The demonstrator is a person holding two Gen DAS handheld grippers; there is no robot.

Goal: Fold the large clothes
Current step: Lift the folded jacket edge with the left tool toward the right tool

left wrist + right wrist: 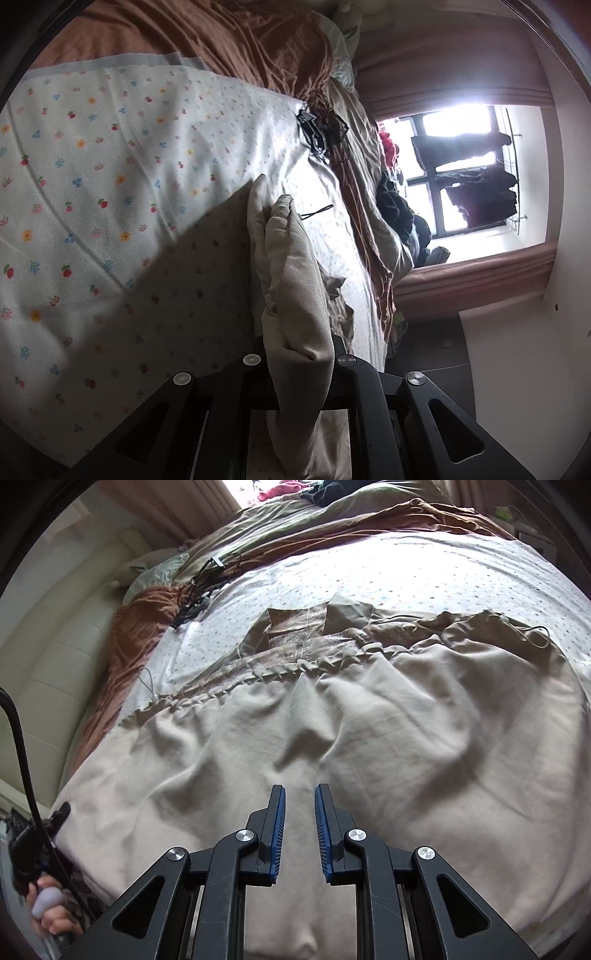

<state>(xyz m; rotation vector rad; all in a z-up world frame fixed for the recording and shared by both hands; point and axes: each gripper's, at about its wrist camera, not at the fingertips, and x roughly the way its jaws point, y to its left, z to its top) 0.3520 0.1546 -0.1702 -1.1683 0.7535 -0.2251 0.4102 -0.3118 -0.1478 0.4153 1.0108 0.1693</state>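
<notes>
Item one, the garment (332, 738): a large beige piece with a gathered seam, which I see spread across the floral sheet (369, 572) in the right wrist view, wrinkled, with its darker olive lining turned up at the far end and thin cords trailing from its edges. Item two, my left gripper (295, 354): fingers nearly closed, pinching a thick fold of the garment (291, 280) that stands up between them and hides the pads, its far end reaching out over the sheet (110, 166). Item three, my right gripper (300, 790): blue-padded fingers (280, 819) held a narrow gap apart with nothing between them, poised above the near part of the garment and not touching it. Item four, brown bedding (140, 627): bunched along the sheet's far-left side, with a tangle of black cables (199, 587) lying where it meets the sheet. Item five, a hand (48, 912): low at the garment's left edge in the right wrist view, gripping a black handle with a cable running up from it. Item six, a window (461, 170): beyond the sheet in the left wrist view, dark clothes hanging in it, framed by pink curtains (472, 273).
</notes>
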